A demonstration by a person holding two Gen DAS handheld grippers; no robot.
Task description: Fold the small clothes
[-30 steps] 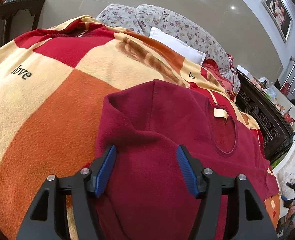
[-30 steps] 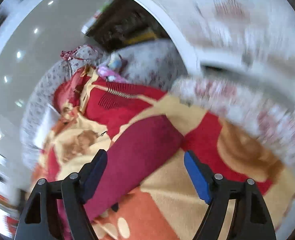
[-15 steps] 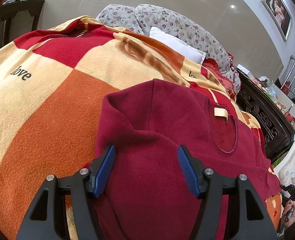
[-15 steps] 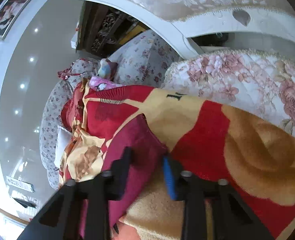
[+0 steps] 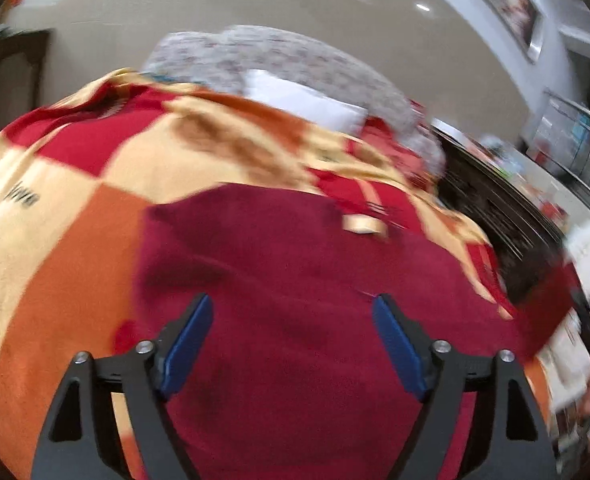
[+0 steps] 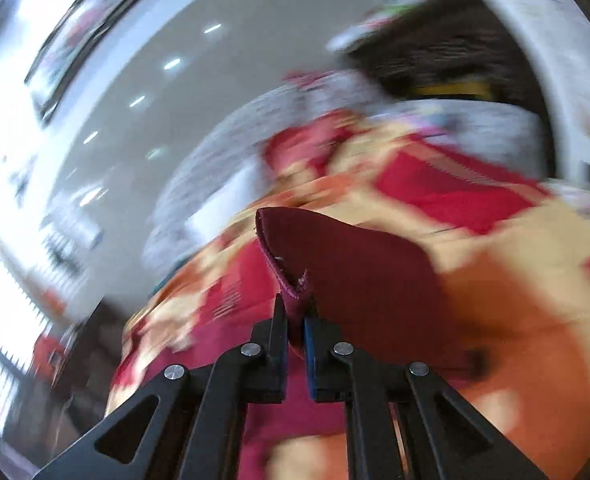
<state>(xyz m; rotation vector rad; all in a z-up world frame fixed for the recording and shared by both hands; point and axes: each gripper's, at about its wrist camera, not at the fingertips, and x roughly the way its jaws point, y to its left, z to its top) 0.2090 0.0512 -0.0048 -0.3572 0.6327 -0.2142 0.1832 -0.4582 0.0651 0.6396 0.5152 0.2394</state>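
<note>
Sleeve cuff pinched, garment spread on bed blanket

Dark red fleece top (image 5: 295, 280) is clamped by the right gripper (image 6: 295, 320), just closed; left gripper (image 5: 291, 340) is held apart above it, just widened.

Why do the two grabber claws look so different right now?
The left gripper stands wide open above the dark red fleece top; its jaws have just been opening and pinch nothing. The right gripper has just been closing and is shut on a sleeve end of that top, lifting it off the red, orange and cream blanket. Both have black frames and blue pads.
</note>
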